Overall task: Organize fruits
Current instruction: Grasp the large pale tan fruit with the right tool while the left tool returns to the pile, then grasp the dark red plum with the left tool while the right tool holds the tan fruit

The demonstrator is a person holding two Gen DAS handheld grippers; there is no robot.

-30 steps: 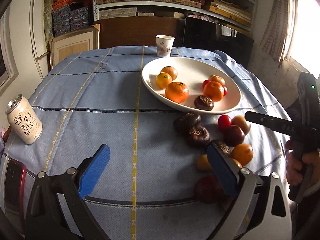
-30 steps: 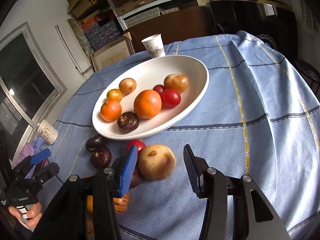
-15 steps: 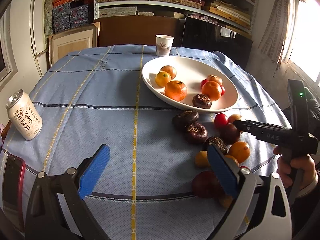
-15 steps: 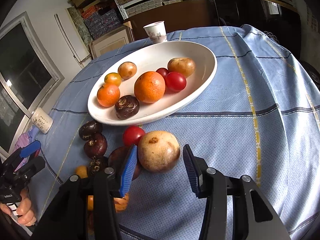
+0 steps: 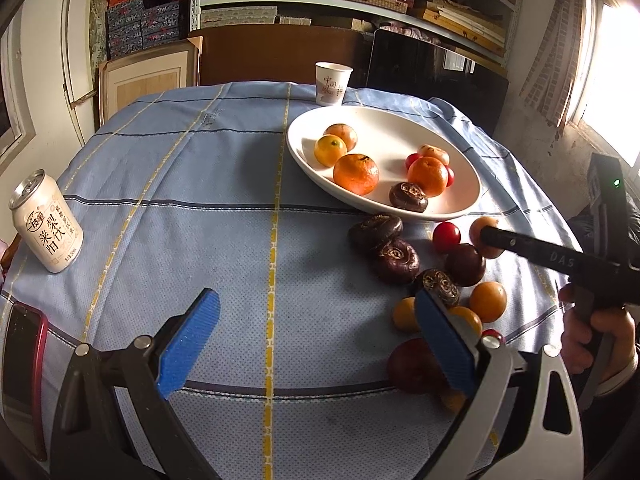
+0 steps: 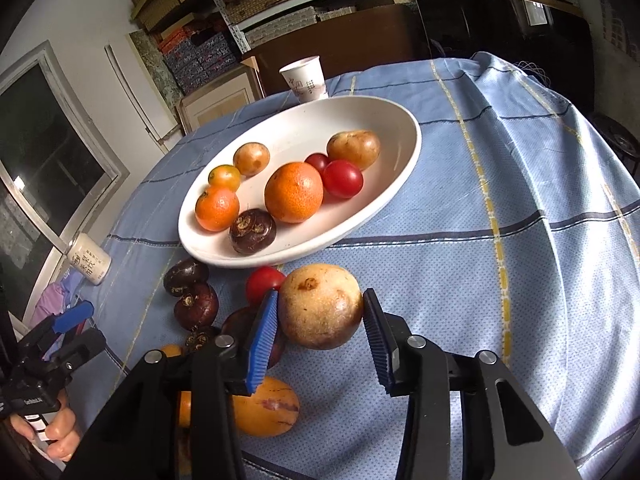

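While the right hand-held gripper [image 6: 320,320] is closing, a tan fruit [image 6: 320,306] is seen between its blue pads; the left pad touches the fruit's side and the right pad stands at its other side, so a grip is just being taken. That fruit lies on the table [image 6: 520,200] just in front of the near rim of the white plate [image 6: 400,196], with a red tomato [image 6: 264,282] touching it on the left. Dark chestnut-like fruits [image 6: 196,306] and a yellow fruit [image 6: 264,406] are crowded to the left and behind the pads. To the right of the tan fruit, bare blue cloth is left as far as the table edge. On the plate, free room is seen along the far side, near the paper cup [image 6: 304,78].

The left hand-held gripper [image 5: 316,340] is held released, its pads wide apart over bare cloth, with the fruit heap beside its right pad. A can [image 5: 46,228] stands near the left table edge.
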